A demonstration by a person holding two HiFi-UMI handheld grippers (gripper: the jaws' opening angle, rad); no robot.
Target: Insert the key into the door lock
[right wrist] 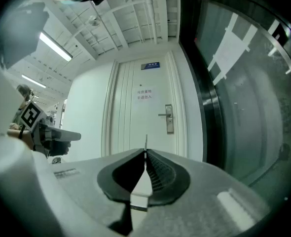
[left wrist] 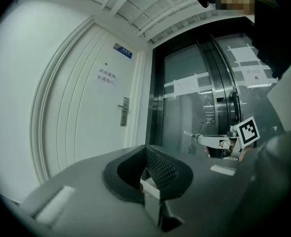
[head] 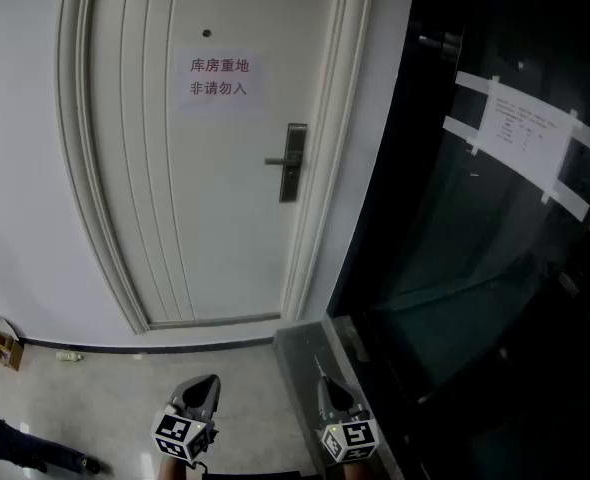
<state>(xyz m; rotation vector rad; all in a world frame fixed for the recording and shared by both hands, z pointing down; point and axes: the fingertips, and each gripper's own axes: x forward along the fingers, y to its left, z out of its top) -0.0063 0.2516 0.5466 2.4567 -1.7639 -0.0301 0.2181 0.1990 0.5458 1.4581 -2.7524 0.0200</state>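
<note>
A white door stands ahead, some distance off, with a dark metal lock plate and a lever handle on its right side. The lock also shows in the right gripper view, above and right of the jaw tips. My right gripper is shut on a thin key whose blade sticks out past the tips towards the door. The left gripper view shows that key from the side. My left gripper is low beside the right one, shut, holding nothing.
A paper sign is stuck on the door. To the right stands a dark glass wall with a taped sheet. A small box lies on the floor at left, and a person's shoe is at bottom left.
</note>
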